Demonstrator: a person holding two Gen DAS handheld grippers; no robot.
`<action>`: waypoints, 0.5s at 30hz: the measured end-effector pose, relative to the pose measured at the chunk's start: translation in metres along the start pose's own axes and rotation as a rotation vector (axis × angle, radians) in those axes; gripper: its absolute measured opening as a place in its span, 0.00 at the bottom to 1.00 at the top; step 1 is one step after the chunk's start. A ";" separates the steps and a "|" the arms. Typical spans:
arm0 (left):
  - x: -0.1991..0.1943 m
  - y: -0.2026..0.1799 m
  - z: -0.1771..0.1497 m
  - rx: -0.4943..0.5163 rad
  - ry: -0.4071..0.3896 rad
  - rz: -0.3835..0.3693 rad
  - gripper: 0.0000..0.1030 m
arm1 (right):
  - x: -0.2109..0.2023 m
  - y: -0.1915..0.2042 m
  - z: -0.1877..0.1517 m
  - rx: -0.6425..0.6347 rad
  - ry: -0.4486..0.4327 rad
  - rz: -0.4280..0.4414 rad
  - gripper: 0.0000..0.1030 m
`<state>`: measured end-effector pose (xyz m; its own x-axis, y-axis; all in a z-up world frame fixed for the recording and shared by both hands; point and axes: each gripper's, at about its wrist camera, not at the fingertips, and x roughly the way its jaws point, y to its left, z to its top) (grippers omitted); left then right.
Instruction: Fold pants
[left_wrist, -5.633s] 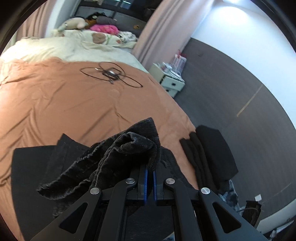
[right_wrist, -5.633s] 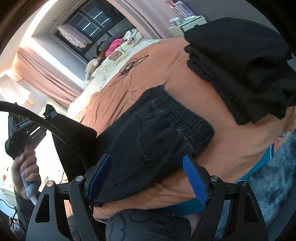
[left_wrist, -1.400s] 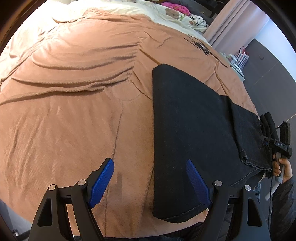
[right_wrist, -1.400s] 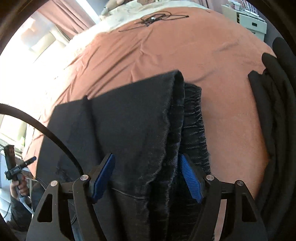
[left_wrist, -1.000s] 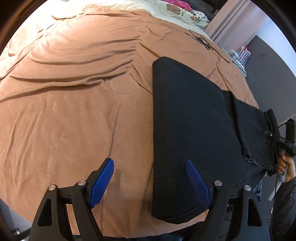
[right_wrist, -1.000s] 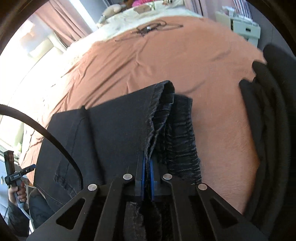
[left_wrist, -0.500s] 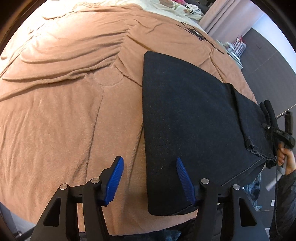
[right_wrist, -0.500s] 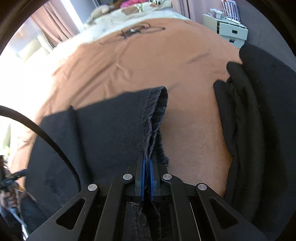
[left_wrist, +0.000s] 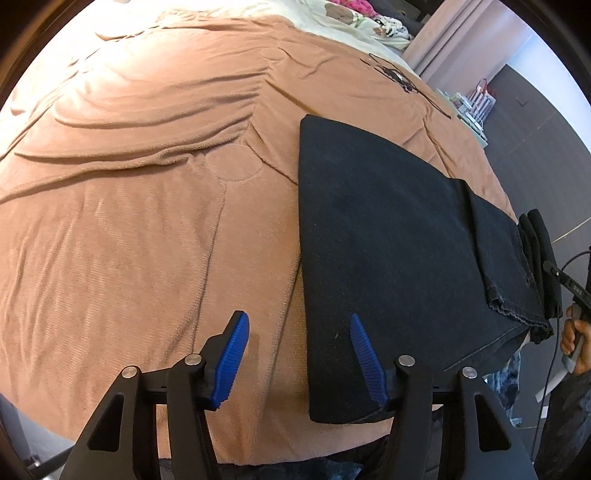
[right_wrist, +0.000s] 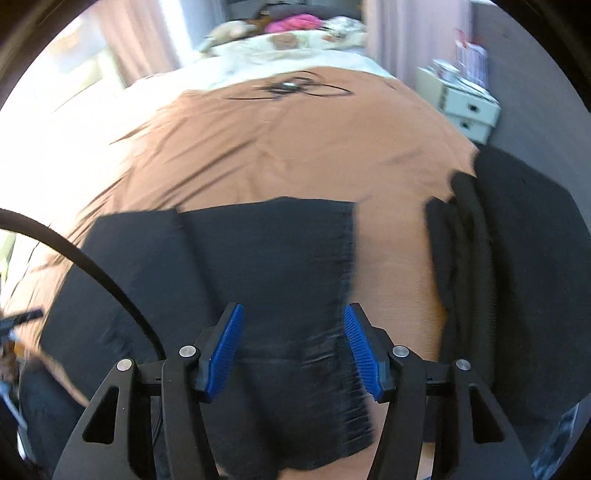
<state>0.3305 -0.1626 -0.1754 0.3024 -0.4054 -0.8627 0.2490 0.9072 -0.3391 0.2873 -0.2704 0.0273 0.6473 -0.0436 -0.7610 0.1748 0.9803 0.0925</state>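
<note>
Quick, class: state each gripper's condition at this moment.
Left gripper: open, jaws just narrowing, holding nothing.
Right gripper: open, jaws just opened, dark pants released.

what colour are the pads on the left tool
Bright blue with fine ribbing, on black arms. The pads of the left tool show best in the left wrist view.

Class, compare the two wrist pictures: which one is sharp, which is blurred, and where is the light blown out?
Left wrist: sharp, fisheye-bent, pants crisp on the blanket. Right wrist: motion-smeared pants, glare washing out the window side at left.
</note>
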 end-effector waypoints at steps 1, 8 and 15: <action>0.001 0.000 0.000 0.002 0.003 -0.001 0.51 | -0.004 0.009 -0.003 -0.030 0.001 0.011 0.54; 0.007 0.002 -0.004 0.000 0.023 -0.022 0.44 | -0.010 0.072 -0.027 -0.221 0.055 0.091 0.54; 0.006 0.005 -0.007 -0.004 0.014 -0.037 0.43 | 0.011 0.110 -0.038 -0.337 0.131 0.113 0.54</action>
<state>0.3270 -0.1595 -0.1845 0.2796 -0.4375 -0.8546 0.2562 0.8919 -0.3727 0.2853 -0.1557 0.0051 0.5446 0.0723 -0.8356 -0.1602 0.9869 -0.0191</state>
